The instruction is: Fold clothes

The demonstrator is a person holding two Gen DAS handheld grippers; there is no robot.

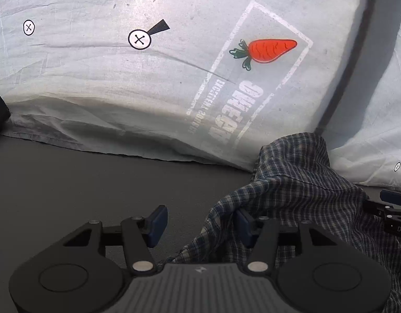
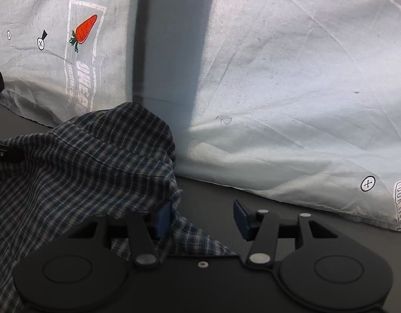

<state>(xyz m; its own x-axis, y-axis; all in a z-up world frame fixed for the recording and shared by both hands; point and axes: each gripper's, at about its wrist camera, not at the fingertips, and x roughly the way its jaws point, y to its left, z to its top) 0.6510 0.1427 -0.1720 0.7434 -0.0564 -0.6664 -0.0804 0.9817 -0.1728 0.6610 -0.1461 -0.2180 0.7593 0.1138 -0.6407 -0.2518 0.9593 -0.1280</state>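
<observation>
L wrist view: I read the left tongs [image 1: 200, 224] as apart, w/ blue pads spread wide. The plaid shirt [image 1: 299, 190] lies bunched on the dark grey surface [image 1: 83, 182], at the R side of this view. Its edge drapes over the R pad; the L pad [image 1: 157, 225] sits over bare surface. Nothing is clamped.

R wrist view: I read the right tongs [image 2: 201, 216] as apart also. The plaid shirt [image 2: 83, 161] is heaped at the L of this view. Its hem touches the L pad [image 2: 164, 217] and passes under the linkage; the R pad hangs over the dark grey surface [image 2: 252, 193]. No cloth is pinched between the pads.

Behind the shirt, two pale printed pillows stand side by side: carrot-print pillow [image 1: 148, 78] [image 2: 57, 65] and a second pillow [image 2: 291, 91], w/ a shaded gap between them. The shirt's top fold rests against the pillows' lower edges, at the gap.
</observation>
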